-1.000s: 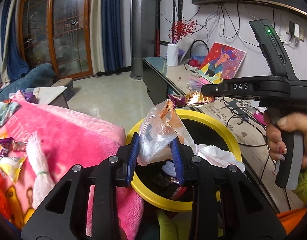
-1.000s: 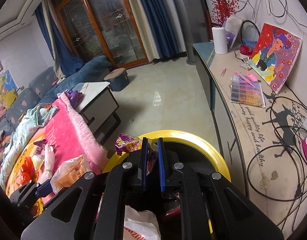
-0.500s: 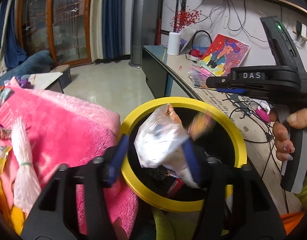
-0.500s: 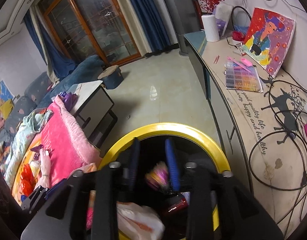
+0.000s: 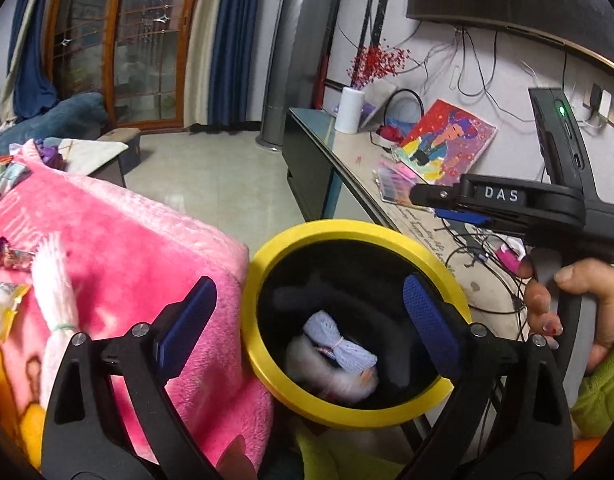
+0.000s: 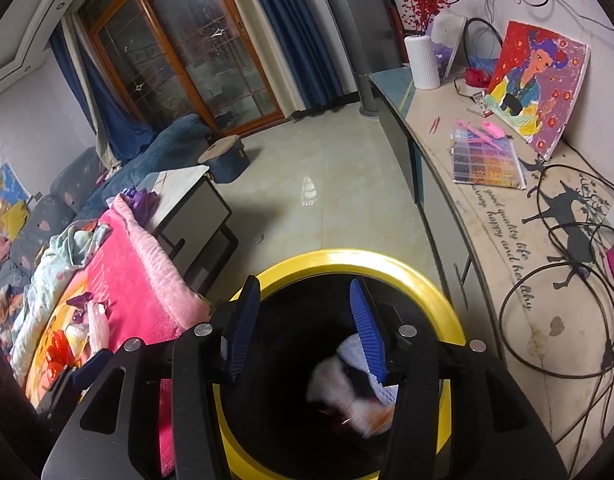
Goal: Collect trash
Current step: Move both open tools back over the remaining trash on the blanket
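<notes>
I see one bin (image 5: 357, 414) with a yellow rim, and blurred trash (image 5: 335, 360) lies inside it. My left gripper (image 5: 307, 308) has just been opening and its jaws stand wide apart, with nothing between them. My right gripper (image 6: 303, 326), also just opening, is partly apart and empty above the bin. More wrappers (image 5: 5, 256) wait on the pink blanket (image 5: 139, 248) beside the bin; one desk (image 6: 503, 248) stands on the other side.

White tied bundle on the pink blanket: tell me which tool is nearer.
Left. Left tool sits beside the bundle at the blanket edge; right tool hangs over the yellow bin beyond. Both have just been opening, empty.
</notes>
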Motion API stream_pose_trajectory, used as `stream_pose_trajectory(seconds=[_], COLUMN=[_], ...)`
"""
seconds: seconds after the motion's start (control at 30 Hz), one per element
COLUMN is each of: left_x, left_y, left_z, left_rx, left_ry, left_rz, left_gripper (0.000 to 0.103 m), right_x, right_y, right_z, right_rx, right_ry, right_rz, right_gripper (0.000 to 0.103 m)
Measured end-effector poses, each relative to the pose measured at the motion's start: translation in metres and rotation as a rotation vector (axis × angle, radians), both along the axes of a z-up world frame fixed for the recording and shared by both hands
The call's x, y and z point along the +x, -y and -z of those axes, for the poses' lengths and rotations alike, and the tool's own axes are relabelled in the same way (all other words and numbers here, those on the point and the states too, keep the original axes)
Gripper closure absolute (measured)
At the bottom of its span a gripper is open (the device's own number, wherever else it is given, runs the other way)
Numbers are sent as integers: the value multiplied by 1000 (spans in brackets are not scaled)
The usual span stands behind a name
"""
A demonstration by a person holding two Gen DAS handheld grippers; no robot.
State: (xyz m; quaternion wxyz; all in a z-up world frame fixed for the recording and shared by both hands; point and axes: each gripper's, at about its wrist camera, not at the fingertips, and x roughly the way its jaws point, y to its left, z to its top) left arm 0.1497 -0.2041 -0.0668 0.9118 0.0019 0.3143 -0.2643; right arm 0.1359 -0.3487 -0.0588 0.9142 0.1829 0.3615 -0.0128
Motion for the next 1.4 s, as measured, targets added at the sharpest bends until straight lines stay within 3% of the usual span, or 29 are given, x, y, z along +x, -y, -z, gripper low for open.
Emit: stream_pose_trajectory(seconds=[0.27, 0.57, 0.8, 1.4], left_x=[-8, -21, -28, -45], left_y=[-26, -66, -98, -161], left_z=[-19, -44, -59, -63], left_rx=[-18, -21, -40, -62], left_ry=[51, 114, 143, 160], left_rz=[-92, -219, -297, -454], left_gripper=[11, 11, 11, 11], right_x=[-4, -14, -24, -44], right_y=[-14, -55, -92, -165], right_z=[-10, -31, -42, -47], right_rx=[-25, -65, -88, -124], right_ry=[27, 79, 102, 147], right_rz=[-38, -128, -210, -383], right_gripper=[57, 43, 39, 37])
